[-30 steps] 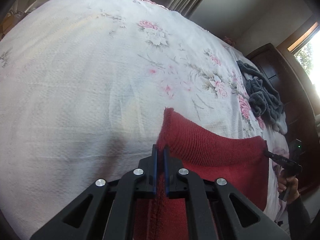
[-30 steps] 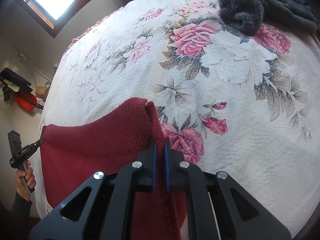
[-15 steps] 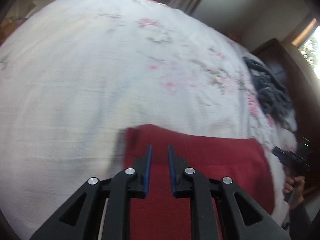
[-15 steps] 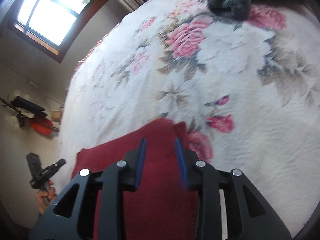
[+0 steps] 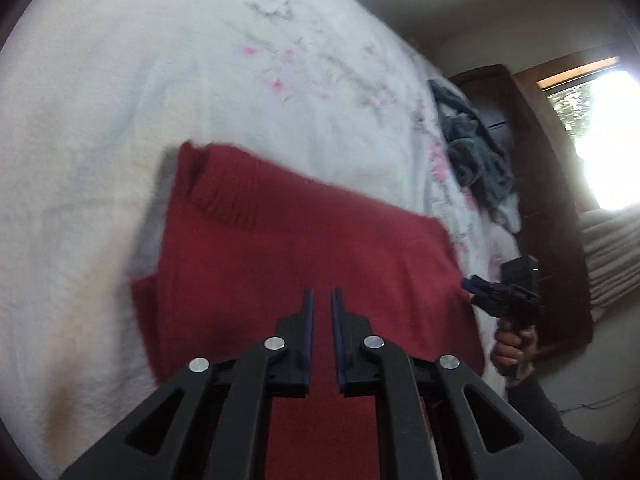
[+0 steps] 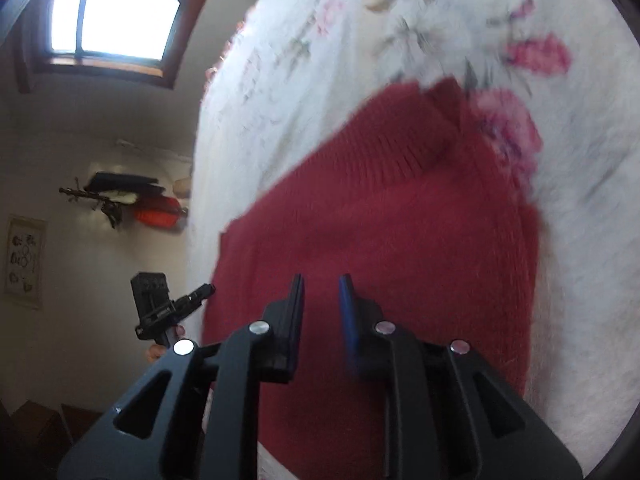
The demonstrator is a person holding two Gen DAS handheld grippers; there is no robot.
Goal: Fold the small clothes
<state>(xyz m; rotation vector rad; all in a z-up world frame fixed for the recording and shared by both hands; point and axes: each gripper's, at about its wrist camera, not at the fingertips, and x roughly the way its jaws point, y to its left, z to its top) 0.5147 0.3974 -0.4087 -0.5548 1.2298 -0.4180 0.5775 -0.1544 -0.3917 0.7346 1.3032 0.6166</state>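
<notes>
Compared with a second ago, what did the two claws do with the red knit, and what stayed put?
Both let go. The left claw and right claw, each shut on a corner of the red knit a second ago, are now open and drawn back above it. The released edge has dropped flat onto the bedspread, folded over. The grey clothes have not moved.
</notes>
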